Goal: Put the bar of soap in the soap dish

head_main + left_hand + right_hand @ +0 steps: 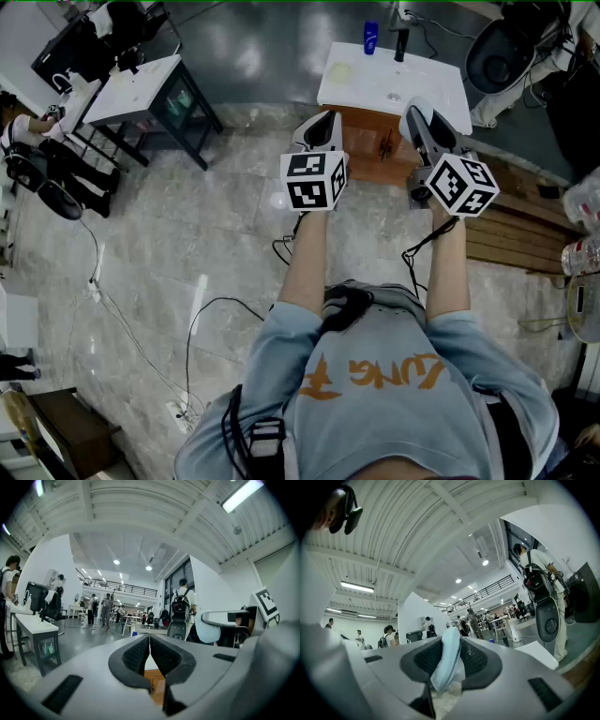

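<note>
Our right gripper [451, 644] is clenched on the pale blue bar of soap [446, 667], and our left gripper [149, 641] is pressed together, empty. At the head view's upper centre, the white counter [422, 84] holds a blue bottle [371, 37]. Open floor [187, 244] spreads left.

The left claw [326, 120] and right claw [417, 111] point side by side toward a white washstand [433, 90] bearing a blue bottle [371, 37].
</note>
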The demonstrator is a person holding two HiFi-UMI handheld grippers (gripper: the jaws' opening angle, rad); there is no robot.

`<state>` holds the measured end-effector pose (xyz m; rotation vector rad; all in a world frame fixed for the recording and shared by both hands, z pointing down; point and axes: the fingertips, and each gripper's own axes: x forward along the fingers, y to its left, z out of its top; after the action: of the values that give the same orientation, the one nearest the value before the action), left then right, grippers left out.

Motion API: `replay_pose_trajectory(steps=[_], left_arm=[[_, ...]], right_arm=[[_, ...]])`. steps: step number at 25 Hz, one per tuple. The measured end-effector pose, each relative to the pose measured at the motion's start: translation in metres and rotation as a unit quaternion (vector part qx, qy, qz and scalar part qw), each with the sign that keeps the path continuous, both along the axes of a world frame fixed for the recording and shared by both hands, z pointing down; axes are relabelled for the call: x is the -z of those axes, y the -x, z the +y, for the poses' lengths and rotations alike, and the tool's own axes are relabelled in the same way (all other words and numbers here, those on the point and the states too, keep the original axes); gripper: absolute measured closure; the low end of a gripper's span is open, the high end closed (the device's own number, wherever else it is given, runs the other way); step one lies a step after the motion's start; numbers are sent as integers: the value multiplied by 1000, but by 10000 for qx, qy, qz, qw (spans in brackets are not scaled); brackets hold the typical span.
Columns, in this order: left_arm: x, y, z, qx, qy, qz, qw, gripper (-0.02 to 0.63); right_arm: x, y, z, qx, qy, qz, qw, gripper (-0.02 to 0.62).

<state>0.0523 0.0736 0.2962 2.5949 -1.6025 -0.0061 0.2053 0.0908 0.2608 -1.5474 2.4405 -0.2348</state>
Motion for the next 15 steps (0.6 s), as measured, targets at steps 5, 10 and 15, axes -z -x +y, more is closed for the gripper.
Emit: replay_pose_trajectory(steps=[5, 10, 15], left_arm=[[-3, -13, 1, -57, -34, -19, 10000, 579], [-5, -10, -1, 32, 0, 33, 10000, 580], [-11, -12, -10, 75, 61, 85, 9999, 580]], right_arm=[[-4, -10, -1, 10, 6, -13, 10000, 459], [-6, -12, -4, 66, 56, -36, 10000, 459], [-10, -17, -12, 122, 90, -36, 9999, 459]])
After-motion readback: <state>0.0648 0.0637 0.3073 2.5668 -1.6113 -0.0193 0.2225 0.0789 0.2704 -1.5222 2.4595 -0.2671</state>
